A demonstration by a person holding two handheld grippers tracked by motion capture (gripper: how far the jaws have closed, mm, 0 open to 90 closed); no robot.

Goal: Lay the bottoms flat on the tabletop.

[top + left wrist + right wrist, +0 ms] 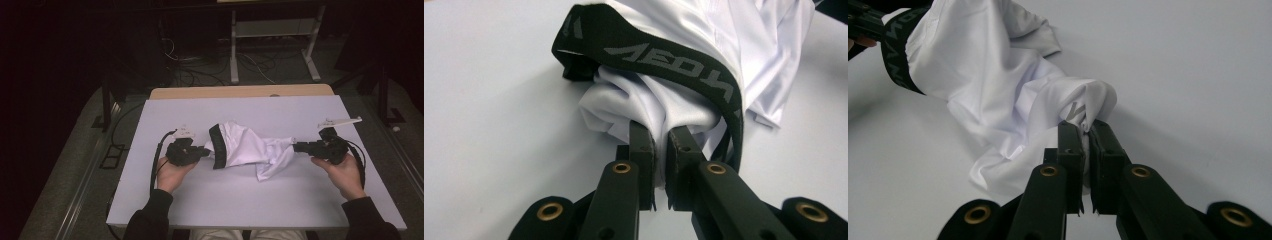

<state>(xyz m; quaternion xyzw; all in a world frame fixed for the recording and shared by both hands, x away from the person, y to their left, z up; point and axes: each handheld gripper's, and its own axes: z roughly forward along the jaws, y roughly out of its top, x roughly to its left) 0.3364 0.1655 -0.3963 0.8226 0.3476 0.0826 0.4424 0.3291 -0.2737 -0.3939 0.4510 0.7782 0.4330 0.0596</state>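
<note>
Currently my left gripper is clenched on white cloth just under the black waistband of the shorts, which hang stretched over the desk. Band lettering shows upside down; cannot read it. My right gripper pinches a leg hem, with a small grey mark there, unreadable. Risk: both bites are thin, and slick fabric could slide out if I pull wider.
</note>
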